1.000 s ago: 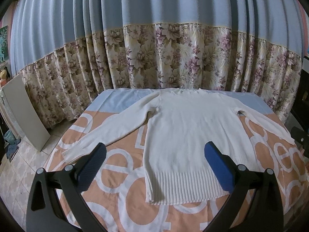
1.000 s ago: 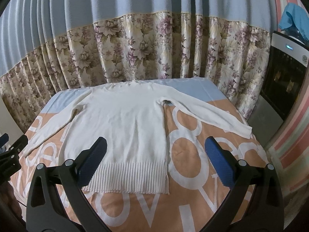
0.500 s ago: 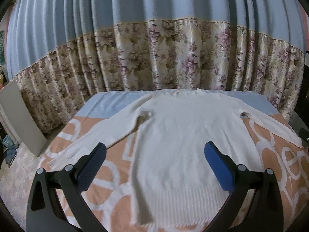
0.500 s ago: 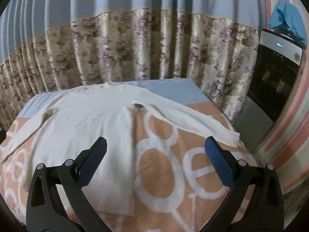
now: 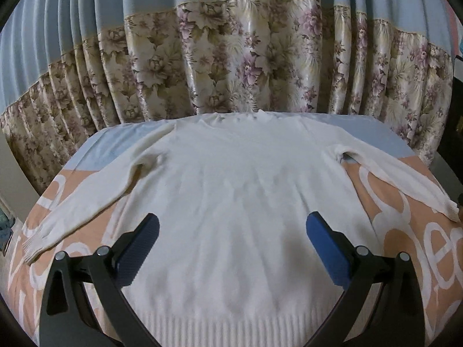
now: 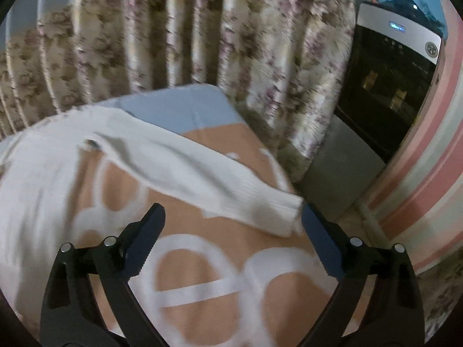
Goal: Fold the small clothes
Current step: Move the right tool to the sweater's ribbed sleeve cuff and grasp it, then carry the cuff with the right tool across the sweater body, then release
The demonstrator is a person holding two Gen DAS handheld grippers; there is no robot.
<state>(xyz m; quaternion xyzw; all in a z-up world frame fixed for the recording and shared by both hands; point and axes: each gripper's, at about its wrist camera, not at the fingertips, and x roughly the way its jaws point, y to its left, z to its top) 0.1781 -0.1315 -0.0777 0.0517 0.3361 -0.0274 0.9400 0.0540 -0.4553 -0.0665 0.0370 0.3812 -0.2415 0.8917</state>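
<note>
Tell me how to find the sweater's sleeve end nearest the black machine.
Start at the peach bed sheet with big white letters. The white sweater lies flat on it. Its ribbed cuff at the bed's edge points toward the black appliance; the other cuff lies far away.

Cream-white knit sweater (image 5: 237, 202), ribbed hem near edge, ribbed cuff on right sleeve (image 6: 272, 211). Peach-orange bedsheet with big white letters (image 6: 202, 286), plain light-blue band (image 5: 373, 133) at far end. Curtain (image 5: 237, 57): blue-grey top, beige floral bottom with mauve flowers. Gripper pads blue (image 5: 327, 248), frames black. Far right: black-and-white appliance (image 6: 387, 81), pink-striped wall (image 6: 434, 179).
</note>
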